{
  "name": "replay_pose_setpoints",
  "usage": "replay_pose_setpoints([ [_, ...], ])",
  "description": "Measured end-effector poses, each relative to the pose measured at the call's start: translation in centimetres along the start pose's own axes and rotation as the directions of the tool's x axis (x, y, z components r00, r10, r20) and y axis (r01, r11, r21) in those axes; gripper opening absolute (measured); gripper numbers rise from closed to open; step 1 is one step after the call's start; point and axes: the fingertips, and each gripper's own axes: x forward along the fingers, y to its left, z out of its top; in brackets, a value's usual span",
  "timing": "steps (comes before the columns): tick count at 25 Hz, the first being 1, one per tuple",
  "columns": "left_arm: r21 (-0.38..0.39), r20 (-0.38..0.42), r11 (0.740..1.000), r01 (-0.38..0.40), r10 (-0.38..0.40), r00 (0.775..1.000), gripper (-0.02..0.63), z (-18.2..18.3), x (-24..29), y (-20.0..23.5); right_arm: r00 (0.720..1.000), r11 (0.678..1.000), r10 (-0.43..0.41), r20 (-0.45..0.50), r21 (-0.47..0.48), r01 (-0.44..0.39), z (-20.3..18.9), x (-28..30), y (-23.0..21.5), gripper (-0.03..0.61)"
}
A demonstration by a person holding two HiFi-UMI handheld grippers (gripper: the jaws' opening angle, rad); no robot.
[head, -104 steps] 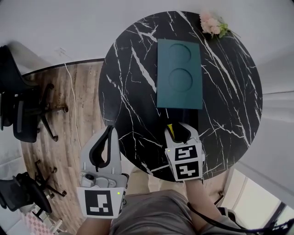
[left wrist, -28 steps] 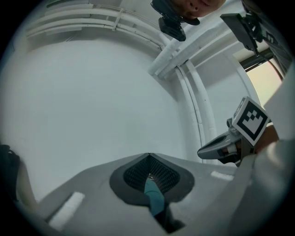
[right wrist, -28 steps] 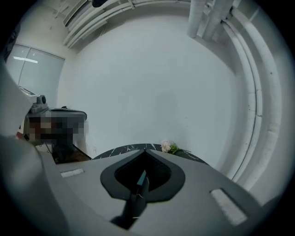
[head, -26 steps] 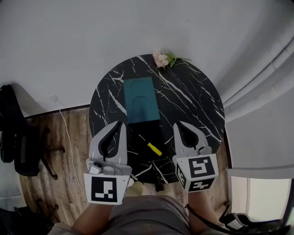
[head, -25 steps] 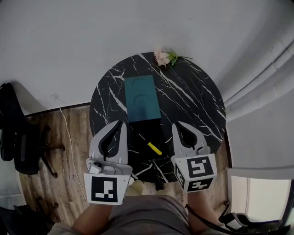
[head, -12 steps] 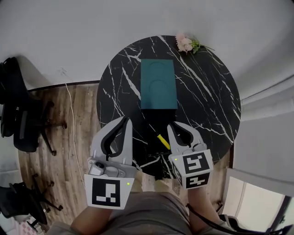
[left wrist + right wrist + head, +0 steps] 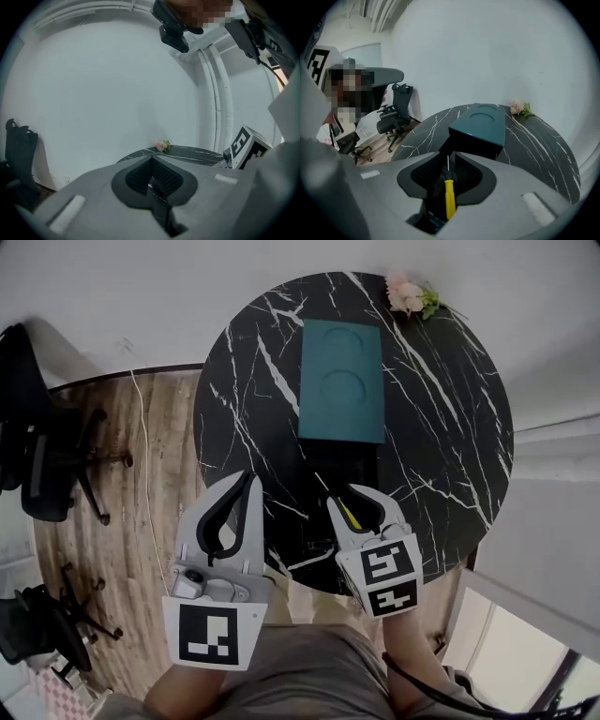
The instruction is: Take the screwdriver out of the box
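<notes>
Now our right gripper (image 7: 353, 502), jaws just opening and spread, straddles the yellow-handled screwdriver (image 7: 350, 517) outside the teal rectangular box (image 7: 342, 381); closing seems next.

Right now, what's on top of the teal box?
Nothing rests on the teal box; its top shows only two round recesses. That top covers the inside, so contents are unseen.

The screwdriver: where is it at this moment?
In the head view the screwdriver lies just right of centre, before the box's near end, by the table's near edge, between the right gripper's jaws, which have just been opening.
</notes>
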Motion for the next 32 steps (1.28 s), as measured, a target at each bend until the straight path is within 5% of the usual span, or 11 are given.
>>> replay_pose_setpoints([
  [14, -0.052, -0.055, 0.998, -0.041, 0.038, 0.998, 0.000, -3.0, 2.1, 2.9, 0.965, 0.996, -0.002, -0.262, -0.083, -0.021, -4.4, 4.3, 0.3, 0.149],
  [32, -0.079, -0.066, 0.996, -0.047, 0.041, 0.997, 0.000, -3.3, 3.7, 4.7, 0.941, 0.998, 0.021, -0.339, -0.042, -0.037, -4.7, 6.6, 0.8, 0.141],
])
